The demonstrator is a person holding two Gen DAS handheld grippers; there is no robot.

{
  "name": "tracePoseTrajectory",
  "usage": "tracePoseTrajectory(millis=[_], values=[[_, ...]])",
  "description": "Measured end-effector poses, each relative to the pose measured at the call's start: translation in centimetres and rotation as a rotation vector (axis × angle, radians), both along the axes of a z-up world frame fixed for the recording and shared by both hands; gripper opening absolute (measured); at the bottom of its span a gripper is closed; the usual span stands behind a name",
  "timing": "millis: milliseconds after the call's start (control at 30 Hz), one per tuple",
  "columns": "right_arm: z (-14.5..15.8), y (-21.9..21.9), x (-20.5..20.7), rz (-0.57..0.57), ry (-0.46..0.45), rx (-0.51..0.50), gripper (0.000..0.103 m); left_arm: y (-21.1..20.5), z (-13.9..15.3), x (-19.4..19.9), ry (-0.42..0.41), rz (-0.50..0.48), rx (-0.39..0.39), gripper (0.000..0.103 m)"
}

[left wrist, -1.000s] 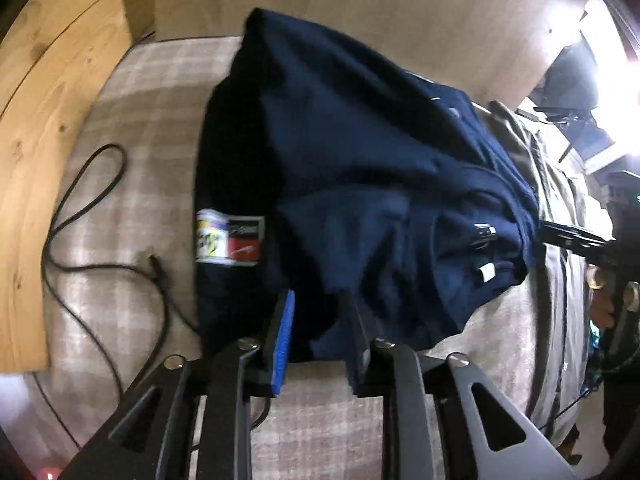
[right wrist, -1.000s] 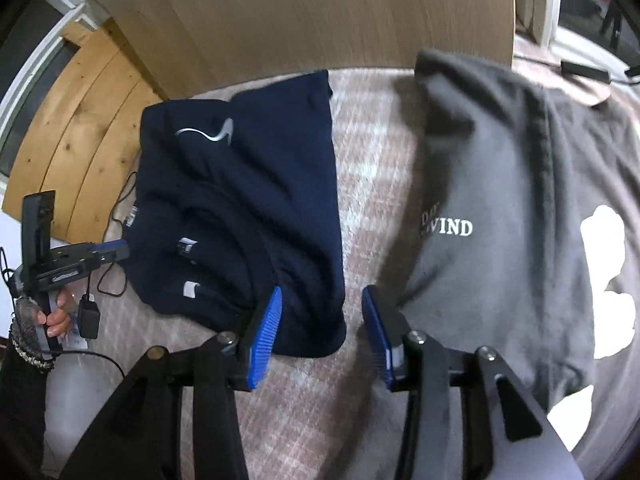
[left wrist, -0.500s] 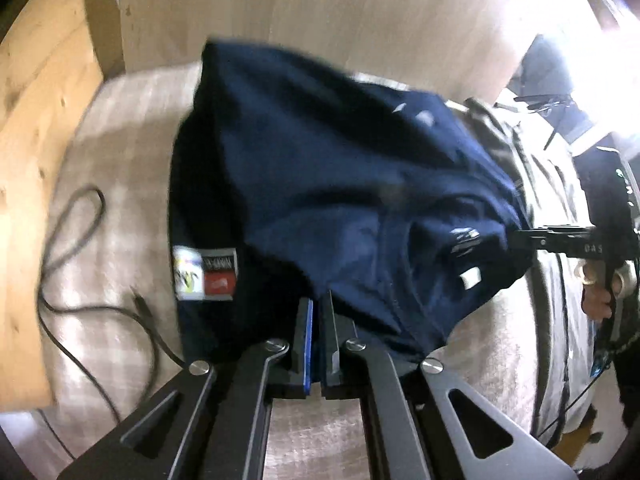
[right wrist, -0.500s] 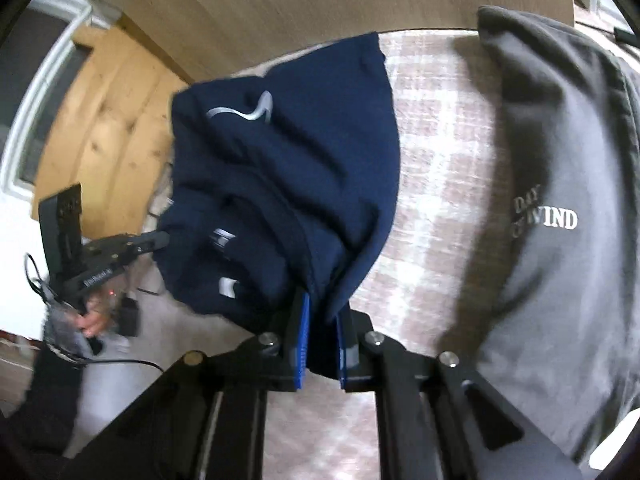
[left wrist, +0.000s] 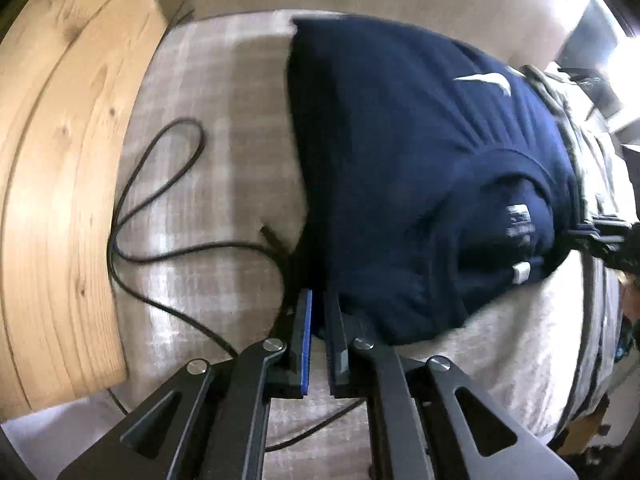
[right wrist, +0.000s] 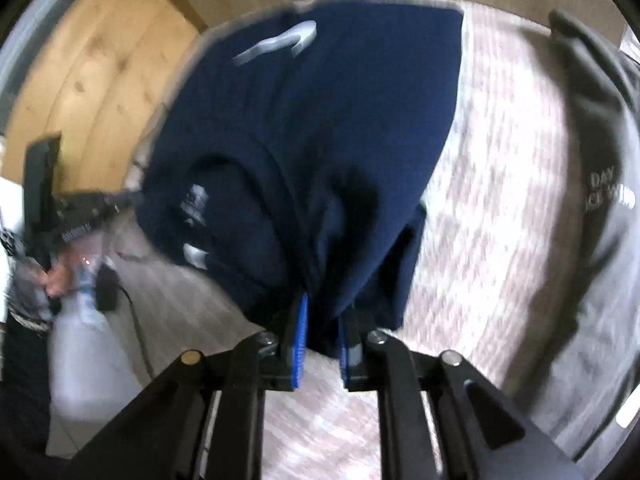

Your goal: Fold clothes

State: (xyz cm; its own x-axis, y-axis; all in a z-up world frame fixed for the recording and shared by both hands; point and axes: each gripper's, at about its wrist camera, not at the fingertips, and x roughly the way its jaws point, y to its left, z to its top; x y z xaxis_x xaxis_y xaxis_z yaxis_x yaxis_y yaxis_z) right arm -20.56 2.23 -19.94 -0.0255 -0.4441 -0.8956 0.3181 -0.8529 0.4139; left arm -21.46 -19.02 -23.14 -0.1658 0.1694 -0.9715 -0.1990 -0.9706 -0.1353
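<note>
Left gripper [left wrist: 318, 312] pinches navy shirt [left wrist: 420, 168] edge at bottom centre of frame; right gripper [right wrist: 322, 320] pinches another bunched edge. Shirt fills frame centre over checked cover [left wrist: 208, 80]. Cable [left wrist: 160, 208] left, grey shirt [right wrist: 600, 200] right.

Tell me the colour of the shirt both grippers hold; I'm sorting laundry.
Navy blue shirt with a white swoosh mark, clearest in the left wrist view.

Pale plaid bedcover [left wrist: 224, 184] beside wooden boards [left wrist: 60, 160].
</note>
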Motion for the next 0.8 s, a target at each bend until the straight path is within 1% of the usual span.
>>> tracePoseTrajectory(millis=[33, 100, 133, 167, 233, 267, 300, 367, 400, 500, 533, 567, 633, 667, 700, 733, 767, 800], values=[[0.9, 0.4, 0.0, -0.001, 0.022, -0.018, 0.021, 0.0, 1.0, -0.3, 0.038, -0.001, 0.004, 0.007], [3.6, 1.8, -0.6, -0.025, 0.101, -0.053, 0.042, 0.1, 3.0, -1.0, 0.114, -0.002, 0.011, 0.012], [4.9, 2.5, -1.2, -0.050, 0.151, -0.058, 0.044, 0.1, 4.0, -1.3, 0.152, -0.003, 0.015, 0.012], [6.1, 3.2, -1.7, -0.075, 0.201, -0.063, 0.044, 0.2, 4.9, -1.9, 0.188, -0.003, 0.022, 0.012], [7.4, 4.1, -3.7, -0.125, 0.272, -0.063, 0.044, 0.6, 5.7, -4.3, 0.228, 0.006, 0.057, 0.012], [7.1, 4.4, -4.8, -0.146, 0.280, -0.058, 0.044, 1.0, 5.7, -6.1, 0.232, 0.005, 0.088, 0.012], [6.4, 4.5, -6.0, -0.164, 0.272, -0.052, 0.043, 1.6, 5.4, -7.9, 0.236, 0.003, 0.085, 0.016], [4.9, 4.9, -8.4, -0.199, 0.256, -0.040, 0.044, 2.7, 4.2, -11.3, 0.243, 0.002, 0.023, 0.015], [4.1, 5.1, -9.5, -0.217, 0.248, -0.034, 0.044, 2.6, 3.4, -12.7, 0.228, 0.016, 0.031, 0.015], [1.9, 5.6, -13.1, -0.270, 0.224, -0.015, 0.044, 1.7, 0.8, -16.1, 0.150, 0.070, 0.126, 0.019], [1.2, 5.7, -14.3, -0.287, 0.216, -0.009, 0.044, 1.5, 0.1, -16.9, 0.134, 0.081, 0.148, 0.024], [0.4, 5.9, -15.5, -0.305, 0.208, -0.002, 0.044, 1.3, -0.5, -17.5, 0.121, 0.089, 0.167, 0.027], [-0.9, 6.1, -16.5, -0.316, 0.171, -0.047, 0.044, 1.0, -1.5, -18.0, 0.108, 0.106, 0.200, 0.027], [-1.1, 6.0, -16.5, -0.312, 0.168, -0.069, 0.043, 0.8, -1.7, -18.1, 0.121, 0.122, 0.213, 0.020], [-1.0, 5.9, -16.3, -0.306, 0.179, -0.086, 0.029, 0.6, -1.5, -17.9, 0.145, 0.131, 0.207, 0.001], [-0.7, 5.7, -15.9, -0.303, 0.202, -0.091, 0.013, 0.4, -1.2, -17.6, 0.175, 0.139, 0.187, 0.000], [-0.2, 5.5, -15.4, -0.301, 0.231, -0.088, 0.004, 0.2, -0.9, -17.3, 0.206, 0.147, 0.167, 0.000], [0.3, 5.3, -14.8, -0.300, 0.261, -0.085, 0.004, -0.1, -0.5, -16.9, 0.240, 0.154, 0.150, 0.000]])
